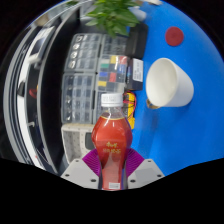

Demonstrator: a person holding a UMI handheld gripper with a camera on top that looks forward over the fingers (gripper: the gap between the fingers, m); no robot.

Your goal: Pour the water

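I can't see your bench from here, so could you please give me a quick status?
Claw shut on bottle, cap on. White cup beyond, on its side on blue surface. Nothing between bottle and cup.

Bottle (pixel 112 140) base cut off below, between claw (pixel 112 172) fingers; label print too small to read. Contact of purple pads (pixel 93 160) with bottle sides hidden behind bottle body. Plant (pixel 113 14) top cut off above. Contents of clear storage bins (pixel 82 62) blurred, not identifiable. Colourful box (pixel 118 70) beyond bottle partly hidden by cap; text illegible. White cup (pixel 168 82) interior not visible.
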